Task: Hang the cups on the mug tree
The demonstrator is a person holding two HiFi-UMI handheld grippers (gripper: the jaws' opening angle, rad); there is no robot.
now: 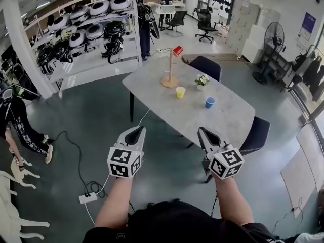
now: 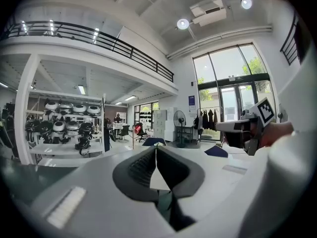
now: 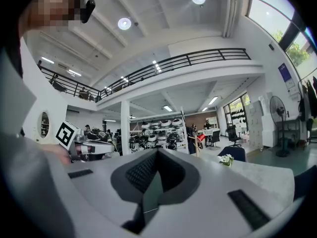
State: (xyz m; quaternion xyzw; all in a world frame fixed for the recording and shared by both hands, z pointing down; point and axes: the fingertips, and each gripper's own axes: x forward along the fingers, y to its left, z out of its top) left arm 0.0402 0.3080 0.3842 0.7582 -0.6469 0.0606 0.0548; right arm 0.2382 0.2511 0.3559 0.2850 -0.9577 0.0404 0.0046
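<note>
Open workshop floor, with racks of helmets to the left and glass doors beyond, surrounds a grey table [image 1: 230,119] that neither hand has reached. The left gripper [image 1: 135,132] has its jaws pressed together with nothing between them, as its own view [image 2: 156,149] shows plainly. The right gripper [image 1: 204,133] is likewise closed and empty [image 3: 157,152]. Both are held out roughly level, short of the table's near edge and apart from everything on it. Outward from the right gripper, the blue cup [image 1: 209,102] is the closest piece, standing mouth up almost straight ahead of its tips. The yellow cup [image 1: 180,92] stands a little farther in, upright, between the lines of the two grippers but nearer the right one's. Just beside it to the right is a small flower pot [image 1: 202,81]. Beyond both cups, toward the far end of the table, the mug tree [image 1: 170,67] stands upright on its round base, with a red cup [image 1: 177,50] already on an upper peg. Two cups therefore look left to hang. The right hand seems better placed for the blue one, and each cup would have to travel away from the person toward the tree. Which way the handles face cannot be made out from here.
</note>
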